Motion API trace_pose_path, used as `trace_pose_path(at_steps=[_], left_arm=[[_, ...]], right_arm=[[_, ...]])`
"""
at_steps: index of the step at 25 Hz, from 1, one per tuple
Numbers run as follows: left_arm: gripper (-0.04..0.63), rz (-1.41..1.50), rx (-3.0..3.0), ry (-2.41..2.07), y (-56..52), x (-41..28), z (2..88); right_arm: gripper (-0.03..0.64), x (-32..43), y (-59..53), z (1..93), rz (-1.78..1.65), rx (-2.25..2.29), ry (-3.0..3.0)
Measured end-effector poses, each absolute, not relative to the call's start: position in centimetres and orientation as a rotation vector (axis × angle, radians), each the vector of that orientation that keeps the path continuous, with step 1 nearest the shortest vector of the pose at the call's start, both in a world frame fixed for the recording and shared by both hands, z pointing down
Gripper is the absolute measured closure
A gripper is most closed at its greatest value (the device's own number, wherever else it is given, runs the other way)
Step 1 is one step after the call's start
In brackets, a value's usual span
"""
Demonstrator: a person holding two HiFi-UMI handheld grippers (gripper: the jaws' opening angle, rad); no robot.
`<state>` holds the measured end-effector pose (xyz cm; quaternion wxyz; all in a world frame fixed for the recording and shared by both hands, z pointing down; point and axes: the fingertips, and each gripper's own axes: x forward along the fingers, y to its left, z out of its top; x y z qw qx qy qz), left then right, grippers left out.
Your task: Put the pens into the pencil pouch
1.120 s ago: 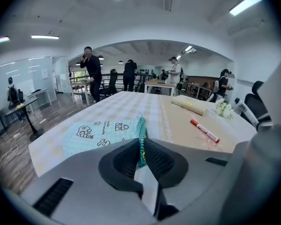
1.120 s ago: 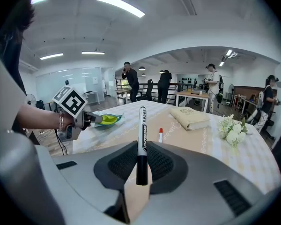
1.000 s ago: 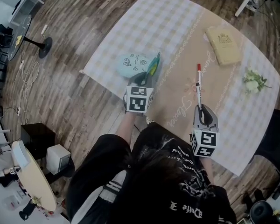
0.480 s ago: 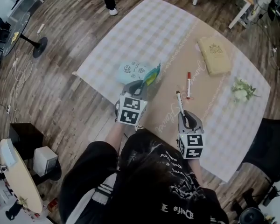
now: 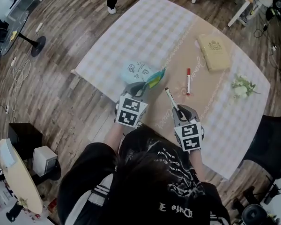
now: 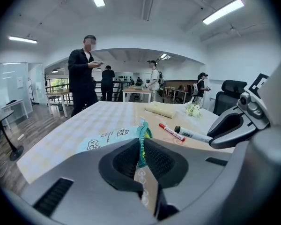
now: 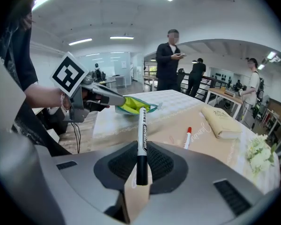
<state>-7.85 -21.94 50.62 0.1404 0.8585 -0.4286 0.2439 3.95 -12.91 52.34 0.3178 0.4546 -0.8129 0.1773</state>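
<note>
Right of the blue fabric pouch (image 5: 136,71) pinched by the left gripper (image 5: 139,89), the right gripper (image 5: 178,112) clamps a white marker (image 5: 170,98) pointing at it.

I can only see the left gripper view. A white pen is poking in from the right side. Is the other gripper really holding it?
Observer: Yes. In the right gripper view, the right gripper is shut on the marker, pinching its black end.
Operator: Where does the pen point?
Observer: At the mouth of the pencil pouch. The left gripper holds one edge up, so the mouth gapes and you can see the yellow-green lining.
Operator: Is the pen inside yet?
Observer: Not yet. The head view shows bare tablecloth between the marker's tip and the pouch.
</note>
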Motion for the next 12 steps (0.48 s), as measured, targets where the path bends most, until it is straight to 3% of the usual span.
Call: trace_pose_path(at_steps=[12], left_arm=[[0.551,0.764,2.566,-1.088,-20.4,-8.3,51.1]], right_arm=[[0.546,-0.5,-15.1,53.4,0.305,0.988,-2.058]])
